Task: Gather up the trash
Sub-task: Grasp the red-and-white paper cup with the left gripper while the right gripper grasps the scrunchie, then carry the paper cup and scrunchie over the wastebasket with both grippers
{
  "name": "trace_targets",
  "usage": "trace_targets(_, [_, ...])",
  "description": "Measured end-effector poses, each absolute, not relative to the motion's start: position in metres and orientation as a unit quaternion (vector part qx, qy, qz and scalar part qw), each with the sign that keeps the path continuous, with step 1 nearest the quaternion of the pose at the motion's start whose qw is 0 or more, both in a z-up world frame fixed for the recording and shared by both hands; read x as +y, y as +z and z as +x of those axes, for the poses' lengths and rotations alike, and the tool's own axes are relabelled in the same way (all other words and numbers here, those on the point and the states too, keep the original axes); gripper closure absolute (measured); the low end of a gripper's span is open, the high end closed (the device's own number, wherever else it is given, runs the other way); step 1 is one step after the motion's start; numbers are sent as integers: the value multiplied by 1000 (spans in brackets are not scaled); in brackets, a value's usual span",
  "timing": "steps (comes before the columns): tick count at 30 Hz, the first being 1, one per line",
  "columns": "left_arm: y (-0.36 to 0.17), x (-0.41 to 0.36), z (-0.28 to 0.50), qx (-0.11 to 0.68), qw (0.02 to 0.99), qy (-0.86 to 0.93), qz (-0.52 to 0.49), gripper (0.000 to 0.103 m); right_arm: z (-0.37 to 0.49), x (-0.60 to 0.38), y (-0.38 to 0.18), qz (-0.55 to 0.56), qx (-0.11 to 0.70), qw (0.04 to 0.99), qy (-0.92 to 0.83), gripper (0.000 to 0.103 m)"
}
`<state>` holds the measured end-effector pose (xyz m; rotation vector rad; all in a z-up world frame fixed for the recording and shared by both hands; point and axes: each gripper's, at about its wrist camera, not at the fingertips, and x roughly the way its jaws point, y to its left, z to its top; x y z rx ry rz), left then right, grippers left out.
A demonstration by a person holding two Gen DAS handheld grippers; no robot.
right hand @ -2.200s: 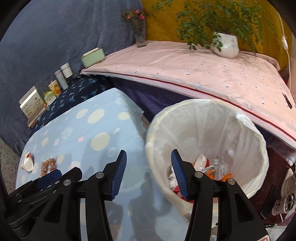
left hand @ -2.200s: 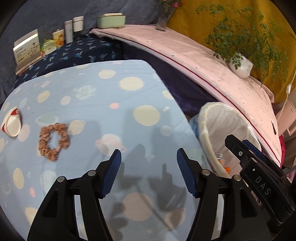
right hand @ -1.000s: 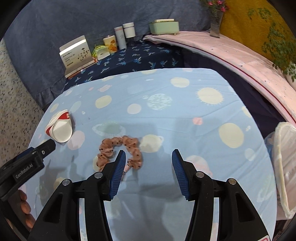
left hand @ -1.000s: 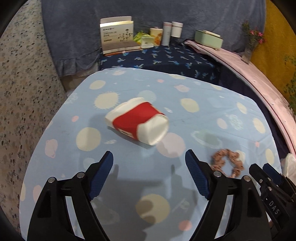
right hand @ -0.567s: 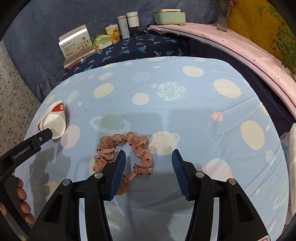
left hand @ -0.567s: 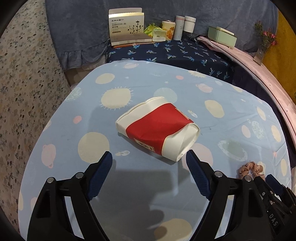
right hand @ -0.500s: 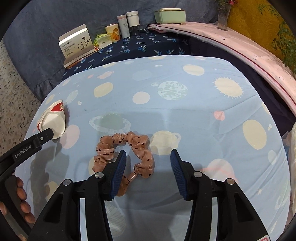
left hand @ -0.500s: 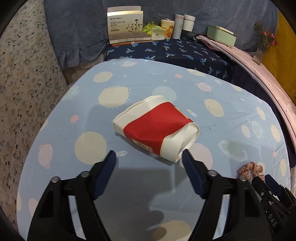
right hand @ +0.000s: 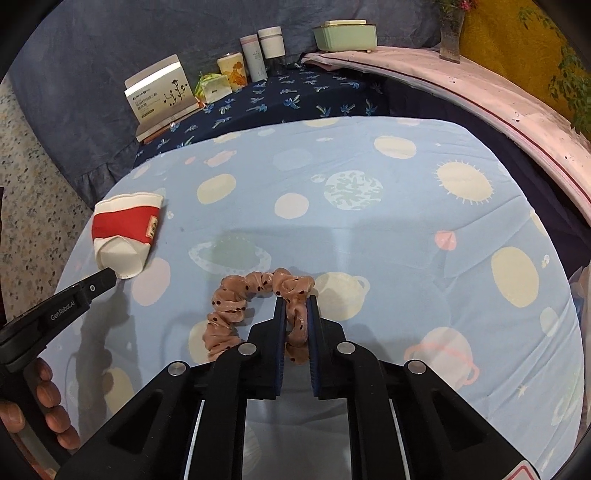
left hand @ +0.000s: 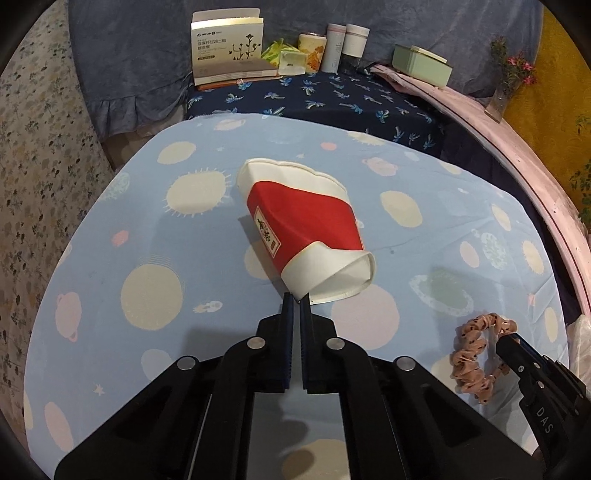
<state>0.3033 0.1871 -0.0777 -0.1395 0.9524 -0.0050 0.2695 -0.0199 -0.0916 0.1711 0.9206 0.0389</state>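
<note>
A crushed red-and-white paper cup [left hand: 303, 229] lies on its side on the blue planet-print tablecloth [left hand: 147, 266]. My left gripper [left hand: 296, 301] is shut on the cup's white bottom rim. The cup also shows in the right wrist view [right hand: 123, 236] at the left, with the left gripper's tip [right hand: 105, 277] against it. A pink dotted scrunchie [right hand: 255, 299] lies in the middle of the table. My right gripper [right hand: 295, 306] is shut on the scrunchie's right side. The scrunchie also shows in the left wrist view [left hand: 476, 350] beside the right gripper's tip [left hand: 506, 343].
At the back, a dark blue floral surface [left hand: 332, 96] holds a white box [left hand: 229, 48], tins and tubes [left hand: 343, 46] and a green case [left hand: 421, 64]. A pink-covered ledge [right hand: 480, 92] with a flower vase [right hand: 448, 33] runs along the right. The bin's bag edge [left hand: 580, 336] shows at far right.
Both grippers were open half a second ago and have closed: the left on the cup's bottom rim, the right on the scrunchie. Both moved slightly forward.
</note>
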Motion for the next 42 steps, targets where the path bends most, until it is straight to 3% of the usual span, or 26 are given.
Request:
trace_targets(18, [-44,128,284,437,896,-59,-55,101,252,-66,-45,96,396,913,-2,94])
trace_targets(42, [-18,-18,235,424,890,-166,3,101,189,-197,-19,132,354,921,-94,94])
